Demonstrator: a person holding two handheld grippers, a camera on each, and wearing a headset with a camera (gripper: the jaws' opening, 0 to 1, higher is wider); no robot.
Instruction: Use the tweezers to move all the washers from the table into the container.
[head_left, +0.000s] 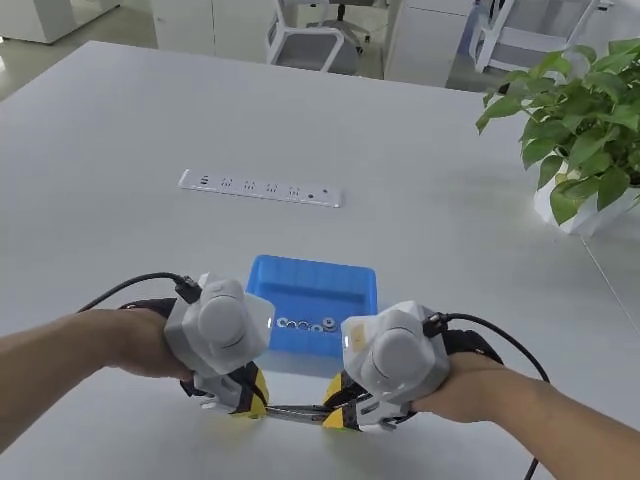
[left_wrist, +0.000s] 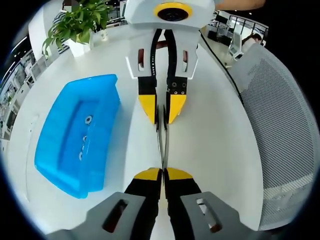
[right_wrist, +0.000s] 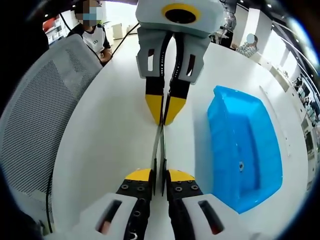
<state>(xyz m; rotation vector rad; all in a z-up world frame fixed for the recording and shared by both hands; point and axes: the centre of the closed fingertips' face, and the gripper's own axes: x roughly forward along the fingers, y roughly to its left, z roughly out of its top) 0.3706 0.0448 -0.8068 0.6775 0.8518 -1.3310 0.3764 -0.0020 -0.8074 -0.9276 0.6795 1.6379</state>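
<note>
Head view: left gripper (head_left: 250, 393) at 7 o'clock and right gripper (head_left: 340, 408) at 5 o'clock, low in the frame. They sit nose to nose on the white table (head_left: 450, 250), each held in one of the person's hands.

Tweezers (head_left: 295, 411) lie level between the two noses, bridging them. The left gripper's yellow tips are pinched closed on one end and the right gripper's tips are pinched closed on the other. Both pairs of jaws are pressed flat against the metal.

Container (head_left: 312, 300): blue tray at 12 o'clock from the grippers, just beyond them, resting on the table. Washers (head_left: 305, 325) lie in a short row on its floor, toward the near wall. Power strip (head_left: 260, 188) lies farther out, also at 12 o'clock. Plant (head_left: 575, 130) at 2 o'clock, near the table edge.

Left gripper view: own jaws rise from 6 o'clock and the right gripper faces them from 12 o'clock. The tweezers run straight between, their two arms lying close together with only a hairline slit. The container lies at 9 o'clock of the tweezers, apart from them, with three washers visible inside. Mesh chair (left_wrist: 280, 125) at 3 o'clock.

Right gripper view: mirror arrangement, with the container at 3 o'clock of the tweezers. One washer can be made out on its floor. The tweezer arms lie together here too.
</note>
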